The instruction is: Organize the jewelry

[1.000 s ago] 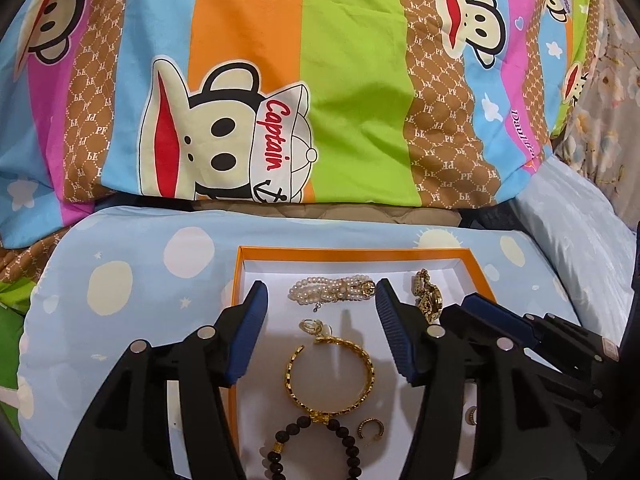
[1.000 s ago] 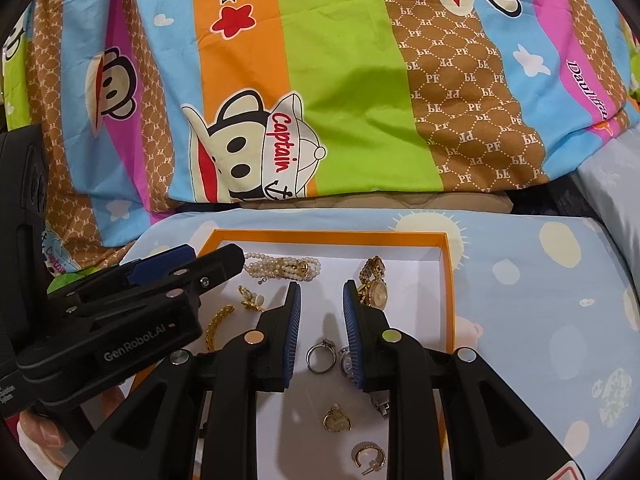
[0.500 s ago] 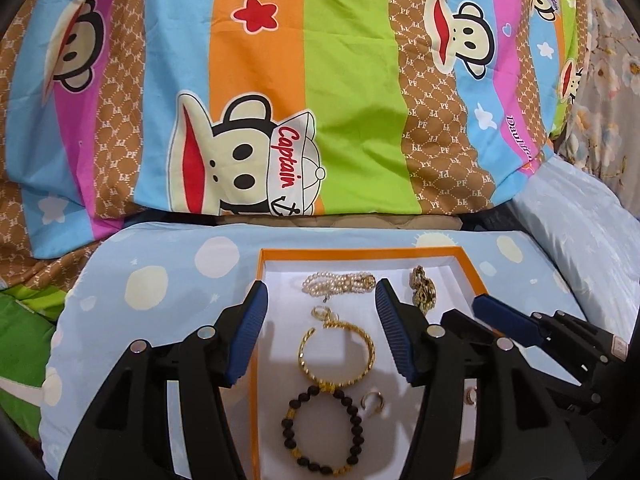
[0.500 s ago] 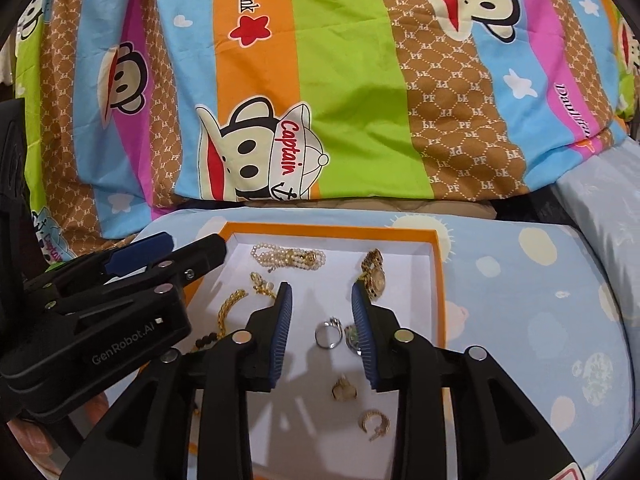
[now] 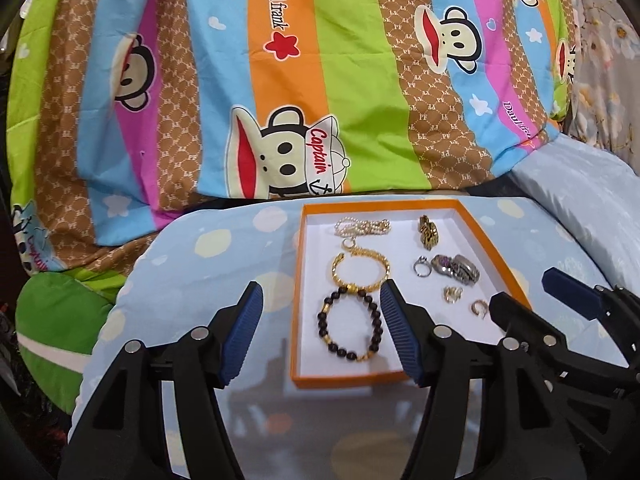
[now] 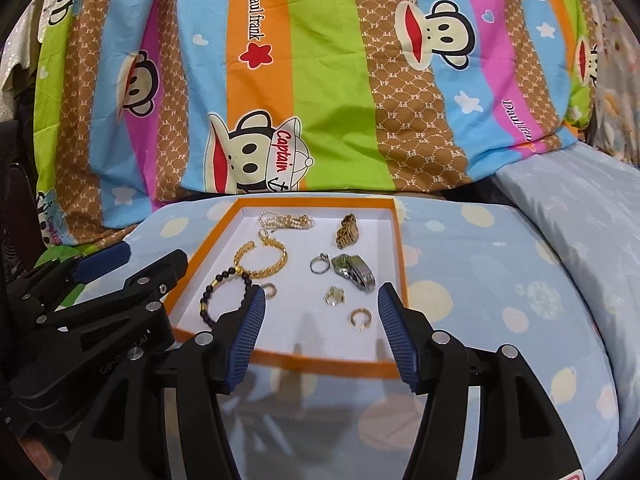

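Both tongs have drawn back from the orange tray point(image 5: 298, 304); the left tongs point(image 5: 320, 332) hang spread and empty, and the right tongs point(image 6: 320, 332) have opened wide. The jewelry all lies in the tray at mid-frame, black bead bracelet point(image 5: 347, 325) nearest, so the sorting looks finished or paused.

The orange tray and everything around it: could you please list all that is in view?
orange tray: 1, orange rim, white floor, on the cushion
pearl bracelet: 1, white-gold, far left
gold bangle: 1, mid left
black bead bracelet: 1, near left
gold watch: 1, far right
silver watch: 1, right
silver ring: 1, beside silver watch
small gold pieces: 3, near half
cushion: 1, pale blue, spotted
striped blanket: 1, multicoloured, behind
left gripper: open
right gripper: open
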